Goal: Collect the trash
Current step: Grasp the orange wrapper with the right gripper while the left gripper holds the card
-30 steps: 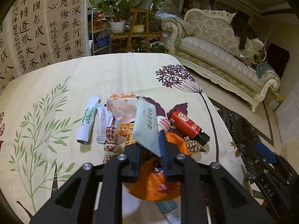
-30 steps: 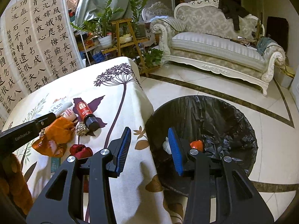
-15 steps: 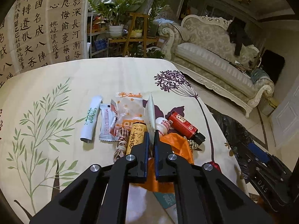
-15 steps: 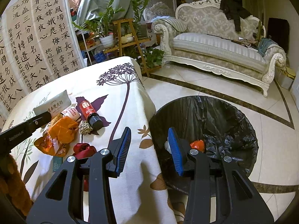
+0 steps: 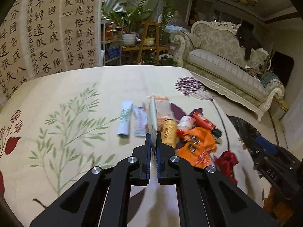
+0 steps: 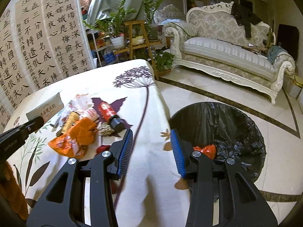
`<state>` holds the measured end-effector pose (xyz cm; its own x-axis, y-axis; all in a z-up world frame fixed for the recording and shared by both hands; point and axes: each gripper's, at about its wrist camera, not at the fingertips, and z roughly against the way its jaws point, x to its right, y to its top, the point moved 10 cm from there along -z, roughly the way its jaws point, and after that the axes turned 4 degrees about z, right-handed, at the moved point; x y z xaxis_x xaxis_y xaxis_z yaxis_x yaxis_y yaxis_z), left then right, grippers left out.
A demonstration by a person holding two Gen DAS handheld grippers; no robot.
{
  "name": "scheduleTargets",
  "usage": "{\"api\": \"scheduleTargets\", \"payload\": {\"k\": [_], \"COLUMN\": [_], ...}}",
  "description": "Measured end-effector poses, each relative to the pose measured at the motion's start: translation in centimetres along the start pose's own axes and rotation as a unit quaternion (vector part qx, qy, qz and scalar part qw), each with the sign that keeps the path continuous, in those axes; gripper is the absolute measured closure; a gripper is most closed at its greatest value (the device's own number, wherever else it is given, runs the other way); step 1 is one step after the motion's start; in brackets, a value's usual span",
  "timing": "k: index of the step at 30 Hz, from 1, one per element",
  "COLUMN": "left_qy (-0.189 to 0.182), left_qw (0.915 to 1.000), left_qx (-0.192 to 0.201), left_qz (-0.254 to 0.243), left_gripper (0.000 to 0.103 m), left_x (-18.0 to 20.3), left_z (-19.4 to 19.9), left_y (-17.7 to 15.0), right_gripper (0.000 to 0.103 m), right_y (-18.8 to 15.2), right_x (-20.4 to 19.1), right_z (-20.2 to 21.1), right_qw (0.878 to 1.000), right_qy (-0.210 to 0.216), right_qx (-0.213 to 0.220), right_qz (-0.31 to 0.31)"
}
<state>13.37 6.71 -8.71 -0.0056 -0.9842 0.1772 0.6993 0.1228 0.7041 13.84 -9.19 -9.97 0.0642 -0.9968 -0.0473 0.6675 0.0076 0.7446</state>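
Observation:
My left gripper (image 5: pixel 153 139) is shut on a flat pale paper packet (image 5: pixel 152 121), held edge-on above the table; it also shows in the right wrist view (image 6: pixel 46 106). Below lies a trash pile: an orange wrapper (image 5: pixel 197 144), a red bottle with black cap (image 6: pixel 109 113), a yellow tube (image 5: pixel 169 132), a white tube (image 5: pixel 125 117) and a red crumpled piece (image 5: pixel 226 160). My right gripper (image 6: pixel 151 147) is open and empty over the table's right edge, beside the black-lined trash bin (image 6: pixel 227 124), which holds an orange scrap (image 6: pixel 205 149).
The table (image 5: pixel 75 98) carries a floral cloth. A cream sofa (image 6: pixel 227 56) and a plant stand (image 6: pixel 136 37) are beyond it. A calligraphy screen (image 5: pixel 37 34) stands at the left. The floor is pale tile.
My left gripper closed on the paper packet and lifted it up and back from the pile. My right gripper shifted left from over the bin toward the table edge, still open.

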Motion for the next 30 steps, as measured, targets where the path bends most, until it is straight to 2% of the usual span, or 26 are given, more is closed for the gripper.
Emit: {"api": "scheduleTargets", "payload": {"k": [4,7,15,18,30], "left_qy": [0.012,0.024,0.050,0.053,0.058], "left_qw": [0.9998,0.9995,0.9980,0.9975,0.9962], "left_qx": [0.000,0.003,0.006,0.004,0.002], "left_qz": [0.013,0.019,0.038,0.046,0.066], "left_gripper": [0.098,0.098,0.098,0.098,0.098], "left_x": [-2.0,-3.6,-7.3,-8.4,-10.9], "left_z": [0.7,1.3,2.0,2.1,2.1], "left_y": [-0.5,-0.9,-2.0,-2.4,-2.9], "right_gripper": [0.062,0.052,0.046,0.041,0.039], "right_y": [0.1,0.4,0.6,0.4,-0.8], "right_x": [-2.0,-3.6,-8.6,-9.8,-11.9], "right_z": [0.1,0.5,0.2,-0.3,-3.0], "right_qw": [1.000,0.999,0.997,0.996,0.994], "right_qy": [0.012,0.025,0.061,0.067,0.066], "right_qx": [-0.001,0.003,-0.002,-0.009,-0.046], "right_qz": [0.014,0.022,0.055,0.062,0.078]}}
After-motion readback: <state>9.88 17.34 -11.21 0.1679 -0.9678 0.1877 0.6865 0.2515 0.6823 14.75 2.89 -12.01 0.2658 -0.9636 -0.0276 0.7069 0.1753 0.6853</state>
